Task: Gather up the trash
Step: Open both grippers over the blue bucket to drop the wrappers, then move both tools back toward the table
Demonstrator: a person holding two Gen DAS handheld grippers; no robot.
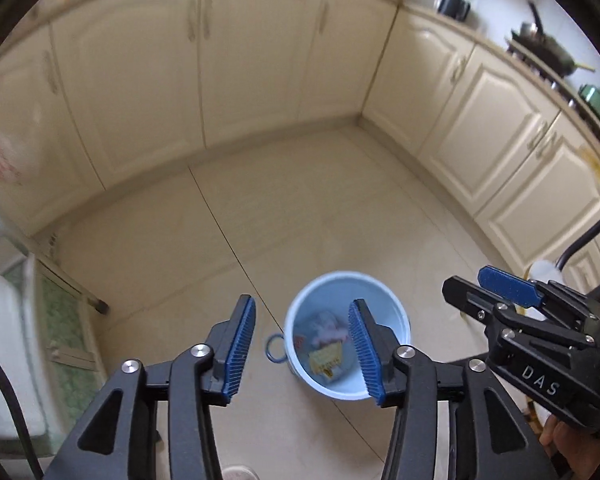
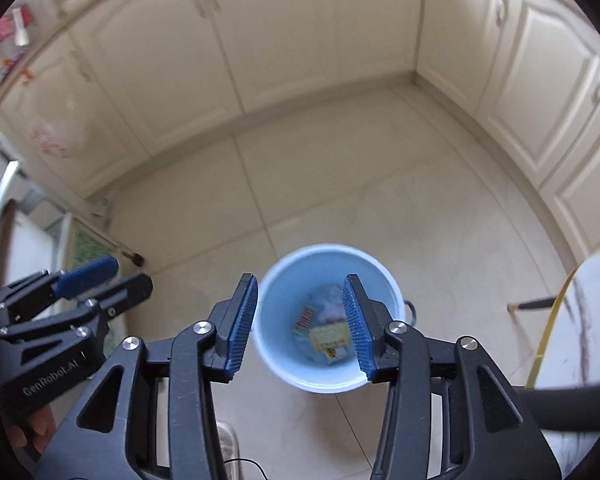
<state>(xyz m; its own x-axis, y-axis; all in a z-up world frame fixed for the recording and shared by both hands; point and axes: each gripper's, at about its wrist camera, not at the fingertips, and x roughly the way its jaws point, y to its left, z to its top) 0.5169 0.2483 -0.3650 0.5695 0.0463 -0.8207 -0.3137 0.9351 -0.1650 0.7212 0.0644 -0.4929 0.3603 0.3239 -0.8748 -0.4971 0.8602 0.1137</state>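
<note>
A light blue bucket (image 1: pixel 328 296) (image 2: pixel 288 300) stands on the tiled floor. In it lie a yellow packet (image 1: pixel 326 358) (image 2: pixel 328 338), a red and white wrapper (image 2: pixel 305 316) and a pinkish white wrapper (image 1: pixel 328 328). My left gripper (image 1: pixel 302 304) hangs above the bucket's left rim, pointing steeply down, open with nothing between its blue pads. My right gripper (image 2: pixel 300 280) hovers over the bucket's mouth, also open and empty. Each gripper shows at the edge of the other's view: the right one (image 1: pixel 466 280) and the left one (image 2: pixel 132 270).
Cream cabinets (image 1: pixel 260 60) line the back and right walls and meet in a corner. A stove with pans (image 1: pixel 548 48) is at the top right. A white tabletop with a yellow edge (image 2: pixel 580 320) is at the right. A glass-fronted unit (image 1: pixel 60 320) stands at the left.
</note>
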